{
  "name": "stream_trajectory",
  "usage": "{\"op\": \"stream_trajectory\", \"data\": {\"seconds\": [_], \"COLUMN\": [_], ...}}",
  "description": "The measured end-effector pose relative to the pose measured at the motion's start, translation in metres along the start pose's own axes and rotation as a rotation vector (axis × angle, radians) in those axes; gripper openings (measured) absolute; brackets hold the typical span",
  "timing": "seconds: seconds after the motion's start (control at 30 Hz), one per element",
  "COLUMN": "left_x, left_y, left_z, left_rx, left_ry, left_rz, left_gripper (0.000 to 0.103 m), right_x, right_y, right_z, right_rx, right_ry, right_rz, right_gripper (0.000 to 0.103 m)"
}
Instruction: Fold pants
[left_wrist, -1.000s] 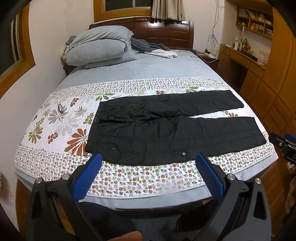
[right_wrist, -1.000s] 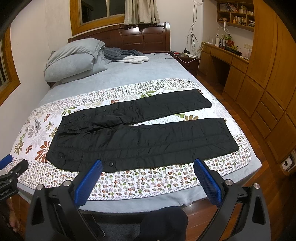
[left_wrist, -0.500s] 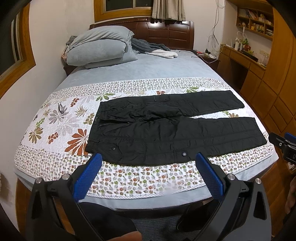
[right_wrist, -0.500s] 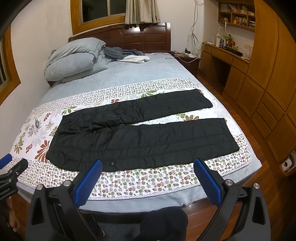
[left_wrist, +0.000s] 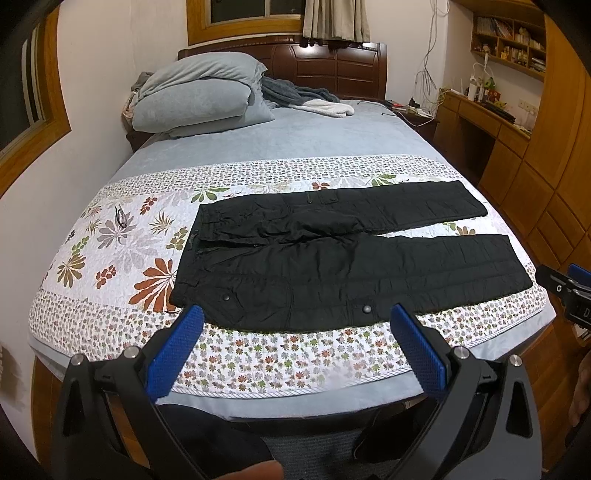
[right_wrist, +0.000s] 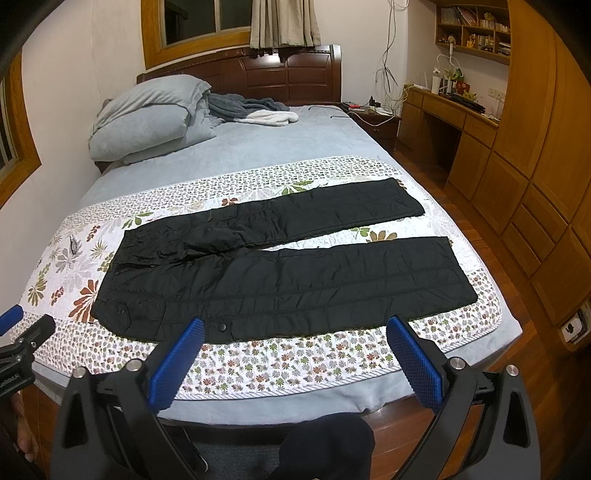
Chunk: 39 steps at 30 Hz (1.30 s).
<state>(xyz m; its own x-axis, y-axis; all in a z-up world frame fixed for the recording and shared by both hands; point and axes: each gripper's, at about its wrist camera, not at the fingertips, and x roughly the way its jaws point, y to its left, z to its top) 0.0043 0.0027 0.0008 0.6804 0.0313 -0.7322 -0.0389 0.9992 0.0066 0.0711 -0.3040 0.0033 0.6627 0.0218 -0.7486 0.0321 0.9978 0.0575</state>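
Observation:
Black pants (left_wrist: 340, 258) lie flat on the flowered quilt (left_wrist: 110, 254), waist to the left, the two legs spread apart toward the right. They also show in the right wrist view (right_wrist: 288, 273). My left gripper (left_wrist: 295, 317) is open and empty, held off the bed's near edge below the waist and thigh. My right gripper (right_wrist: 295, 325) is open and empty, held off the near edge below the near leg. Each gripper's tip shows at the edge of the other's view.
Grey pillows (left_wrist: 199, 96) and a grey and white blanket (left_wrist: 306, 99) lie at the headboard. Glasses (left_wrist: 120, 218) rest on the quilt left of the waist. A wooden desk (left_wrist: 491, 122) and cabinets (right_wrist: 535, 184) line the right wall.
Both views have shifted very slightly; the pants and grippers stand as before.

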Motion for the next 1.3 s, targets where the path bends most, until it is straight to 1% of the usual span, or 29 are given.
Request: {"op": "stream_trajectory", "data": {"seconds": [0.1,0.2,0.27,0.33,0.37,0.4,0.43,0.47,0.5,0.53,0.57,0.6,0.63,0.67,0.7,0.73,0.77,0.8,0.83,0.87,0.93,1.03,1.17,1.23,1.3], "left_x": [0.001,0.009,0.019,0.041,0.052,0.060,0.068,0.074,0.082,0.090,0.095,0.103,0.113,0.123,0.142,0.161,0.173,0.190,0.207,0.218,0.245,0.275,0.308,0.322,0.331], "left_y": [0.000,0.006,0.018,0.041,0.057,0.066,0.080,0.089,0.104,0.118,0.128,0.142,0.156,0.167,0.184,0.201,0.212,0.228,0.241,0.249,0.263,0.274,0.282,0.284,0.283], "left_z": [-0.001,0.000,-0.001,-0.003,-0.004,-0.006,-0.007,-0.008,-0.010,-0.011,-0.012,-0.013,-0.014,-0.014,-0.012,-0.012,-0.012,-0.013,-0.015,-0.018,-0.022,-0.033,-0.044,-0.046,-0.044], "left_rx": [-0.002,-0.007,-0.030,-0.076,-0.110,-0.132,-0.150,-0.158,-0.171,-0.182,-0.182,-0.193,-0.205,-0.215,-0.251,-0.315,-0.361,-0.422,-0.471,-0.501,-0.581,-0.658,-0.685,-0.690,-0.694], "left_ry": [0.003,0.028,0.053,0.103,0.118,0.119,0.112,0.099,0.068,0.047,0.029,-0.001,-0.010,0.014,0.085,0.163,0.197,0.222,0.248,0.265,0.298,0.340,0.399,0.418,0.417], "left_rz": [-0.010,-0.055,-0.102,-0.140,-0.179,-0.202,-0.209,-0.192,-0.154,-0.121,-0.096,-0.034,-0.003,-0.014,-0.065,-0.113,-0.163,-0.242,-0.254,-0.247,-0.313,-0.333,-0.253,-0.237,-0.232], "left_gripper": [0.101,0.101,0.101,0.100,0.100,0.100,0.100,0.099,0.099,0.100,0.100,0.100,0.100,0.100,0.100,0.100,0.100,0.100,0.099,0.099,0.099,0.099,0.099,0.099,0.099], "right_x": [0.001,0.000,0.002,0.009,0.018,0.030,0.039,0.053,0.064,0.072,0.081,0.094,0.106,0.116,0.124,0.136,0.145,0.155,0.170,0.184,0.208,0.238,0.265,0.273,0.281], "right_y": [0.000,0.000,-0.003,-0.008,-0.015,-0.024,-0.030,-0.041,-0.052,-0.061,-0.070,-0.083,-0.094,-0.105,-0.114,-0.129,-0.141,-0.154,-0.172,-0.189,-0.218,-0.259,-0.301,-0.316,-0.332], "right_z": [0.001,0.000,0.001,0.002,0.002,0.002,0.002,0.001,-0.001,-0.004,-0.006,-0.008,-0.008,-0.010,-0.011,-0.011,-0.013,-0.013,-0.015,-0.017,-0.023,-0.034,-0.051,-0.058,-0.066], "right_rx": [0.001,0.000,-0.006,-0.010,-0.005,0.011,0.026,0.044,0.059,0.070,0.082,0.106,0.125,0.145,0.164,0.194,0.220,0.247,0.297,0.347,0.438,0.553,0.694,0.750,0.810], "right_ry": [-0.001,-0.006,-0.026,-0.035,-0.026,-0.005,0.013,0.037,0.048,0.049,0.055,0.069,0.083,0.100,0.110,0.120,0.128,0.140,0.163,0.189,0.234,0.277,0.315,0.318,0.318], "right_rz": [0.000,-0.003,-0.007,-0.009,0.015,0.046,0.053,0.060,0.076,0.082,0.082,0.089,0.100,0.100,0.100,0.106,0.107,0.115,0.135,0.153,0.172,0.196,0.245,0.237,0.252], "right_gripper": [0.100,0.100,0.100,0.100,0.100,0.100,0.100,0.099,0.097,0.088,0.085,0.086,0.087,0.088,0.094,0.099,0.099,0.099,0.099,0.099,0.099,0.099,0.099,0.099,0.099]}}
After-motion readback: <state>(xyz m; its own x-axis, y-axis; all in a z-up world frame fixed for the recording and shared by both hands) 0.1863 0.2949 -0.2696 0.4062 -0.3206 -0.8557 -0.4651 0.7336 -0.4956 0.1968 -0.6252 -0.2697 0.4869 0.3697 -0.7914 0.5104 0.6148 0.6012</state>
